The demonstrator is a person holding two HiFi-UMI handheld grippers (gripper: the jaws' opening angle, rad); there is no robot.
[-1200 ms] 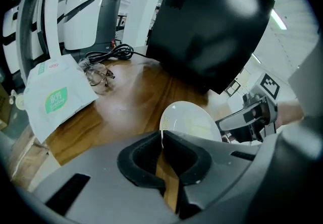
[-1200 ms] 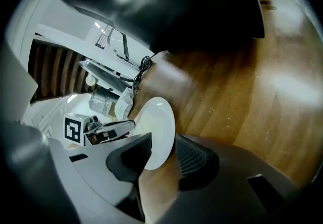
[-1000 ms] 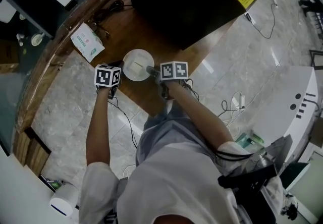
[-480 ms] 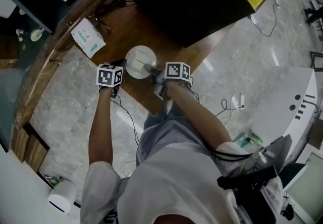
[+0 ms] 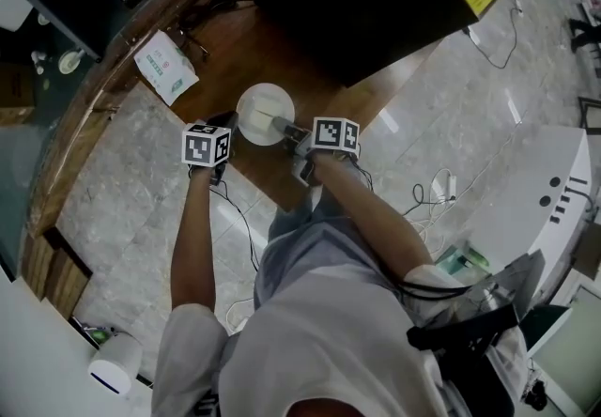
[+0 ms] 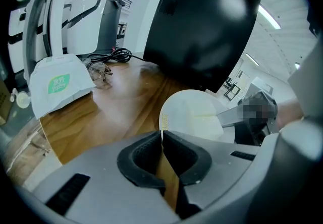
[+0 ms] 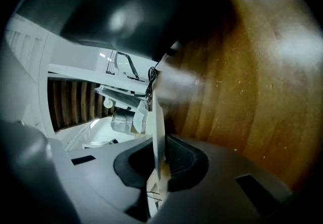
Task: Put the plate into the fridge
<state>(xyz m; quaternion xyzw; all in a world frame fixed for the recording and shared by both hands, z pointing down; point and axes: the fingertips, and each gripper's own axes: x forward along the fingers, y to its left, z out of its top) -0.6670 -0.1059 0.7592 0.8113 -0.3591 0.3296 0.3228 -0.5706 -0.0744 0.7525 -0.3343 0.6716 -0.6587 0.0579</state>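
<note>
We hold the near rim of the round white plate (image 5: 263, 111) in the right gripper (image 5: 285, 131), jaws closing on it, over the brown wooden counter (image 5: 221, 54). The glossy black fridge (image 5: 376, 2) is straight ahead. The left gripper (image 6: 162, 134), pressed together and empty, sits just beside the plate.

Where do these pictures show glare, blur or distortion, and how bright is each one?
Head view: dim, with bright glare streaks on the stone floor. Left gripper view: well lit, lines bent by the wide lens, soft highlight on the black fridge; the plate is sharp. Right gripper view: wooden table blurred, with glare patches.
</note>
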